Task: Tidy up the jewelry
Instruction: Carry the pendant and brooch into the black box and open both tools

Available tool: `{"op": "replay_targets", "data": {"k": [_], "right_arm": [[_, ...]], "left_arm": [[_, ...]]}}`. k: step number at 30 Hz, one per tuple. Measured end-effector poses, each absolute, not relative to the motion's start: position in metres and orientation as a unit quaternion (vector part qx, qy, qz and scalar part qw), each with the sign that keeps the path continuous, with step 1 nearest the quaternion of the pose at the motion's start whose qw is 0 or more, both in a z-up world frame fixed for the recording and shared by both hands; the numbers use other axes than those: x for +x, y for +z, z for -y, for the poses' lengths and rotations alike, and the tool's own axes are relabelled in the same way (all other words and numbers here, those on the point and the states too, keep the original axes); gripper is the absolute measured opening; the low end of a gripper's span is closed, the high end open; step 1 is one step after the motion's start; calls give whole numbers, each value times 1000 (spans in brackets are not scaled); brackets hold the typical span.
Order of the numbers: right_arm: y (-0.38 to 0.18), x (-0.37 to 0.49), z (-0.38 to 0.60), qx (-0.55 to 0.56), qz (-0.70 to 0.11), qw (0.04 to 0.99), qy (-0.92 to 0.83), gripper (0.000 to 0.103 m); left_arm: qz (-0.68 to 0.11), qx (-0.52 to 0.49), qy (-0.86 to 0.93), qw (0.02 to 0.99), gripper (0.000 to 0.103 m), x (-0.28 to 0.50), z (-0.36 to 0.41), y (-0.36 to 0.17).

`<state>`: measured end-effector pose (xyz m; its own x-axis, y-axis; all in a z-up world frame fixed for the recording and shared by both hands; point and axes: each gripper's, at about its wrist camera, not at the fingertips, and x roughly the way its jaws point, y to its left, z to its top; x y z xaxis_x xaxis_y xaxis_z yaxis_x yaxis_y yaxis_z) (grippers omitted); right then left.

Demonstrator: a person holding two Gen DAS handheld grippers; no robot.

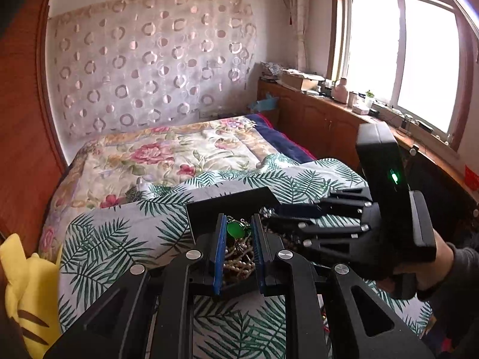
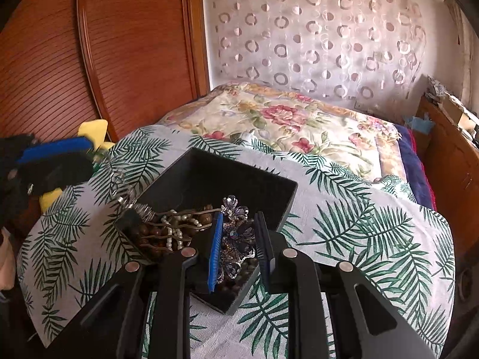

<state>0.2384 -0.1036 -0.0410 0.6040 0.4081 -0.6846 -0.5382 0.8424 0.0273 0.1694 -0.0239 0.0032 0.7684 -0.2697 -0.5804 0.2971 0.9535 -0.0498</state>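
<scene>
A black open box sits on a leaf-print cloth on the bed, holding wooden beads, a pearl strand and other jewelry. My left gripper is shut on a green pendant with a thin chain, above the box. My right gripper is over the box's near right corner, its blue pads closed around a purple rhinestone hair clip. The right gripper also shows in the left wrist view, reaching in from the right.
The leaf-print cloth covers a board on a floral bedspread. A yellow plush toy lies at the left. A wooden wardrobe stands left; a cluttered wooden cabinet runs under the window.
</scene>
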Motion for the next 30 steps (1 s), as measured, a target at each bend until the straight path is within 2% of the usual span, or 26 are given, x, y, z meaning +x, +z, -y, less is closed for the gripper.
{"op": "replay_targets", "data": {"k": [3, 5, 19, 20, 21, 23, 30], "right_arm": [[-42, 238, 105, -86, -356, 892, 267, 29], [-40, 237, 107, -83, -353, 892, 269, 44], [-32, 190, 159, -68, -336, 899, 274, 44], [-33, 187, 162, -68, -336, 899, 274, 44], [-34, 185, 164, -68, -337, 898, 274, 44], [-37, 179, 170, -66, -340, 897, 274, 44], [-52, 155, 188, -59, -346, 896, 273, 44]], "left_arm": [[-309, 20, -149, 939, 15, 179, 25, 3], [-313, 20, -149, 938, 15, 186, 27, 2], [-332, 23, -148, 931, 16, 211, 45, -12], [-333, 23, -149, 931, 19, 211, 46, -13], [-336, 23, -149, 930, 32, 211, 47, -14], [-334, 25, -148, 931, 43, 211, 48, -15], [-330, 25, -156, 930, 48, 184, 49, -22]]}}
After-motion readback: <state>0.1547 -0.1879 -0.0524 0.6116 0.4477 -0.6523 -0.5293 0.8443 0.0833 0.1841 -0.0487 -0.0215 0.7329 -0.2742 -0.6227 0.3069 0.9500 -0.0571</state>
